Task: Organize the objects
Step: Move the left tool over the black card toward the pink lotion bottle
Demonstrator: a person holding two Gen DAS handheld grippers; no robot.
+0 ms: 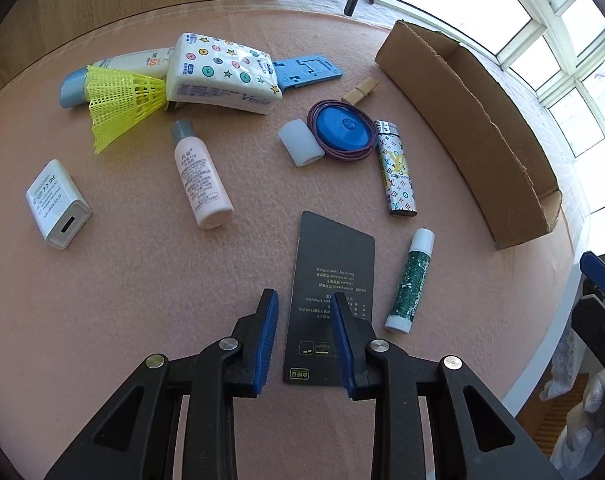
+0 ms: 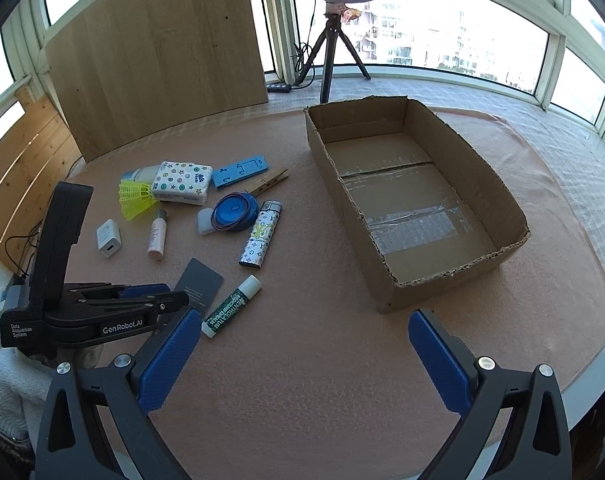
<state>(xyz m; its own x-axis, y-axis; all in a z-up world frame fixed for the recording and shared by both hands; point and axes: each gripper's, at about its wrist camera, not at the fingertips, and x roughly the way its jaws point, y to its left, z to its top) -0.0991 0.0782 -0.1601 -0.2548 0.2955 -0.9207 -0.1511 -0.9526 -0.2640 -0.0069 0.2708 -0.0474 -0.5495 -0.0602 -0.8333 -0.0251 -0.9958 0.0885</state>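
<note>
Black and flat, the card (image 1: 329, 300) lies on the pink worktop (image 1: 122, 280), long axis running away from the left gripper (image 1: 304, 300). That gripper tilts steeply down, jaws parted astride the card's left edge, one finger (image 1: 344, 336) hiding some print. The right gripper (image 2: 302, 344) hovers released near the cardboard box (image 2: 454, 276).

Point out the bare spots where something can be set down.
The cardboard box is empty inside. Bare cloth lies between the box and the lip balm, and nearer the right gripper. Crowded: from the charger across to the lighter.
</note>
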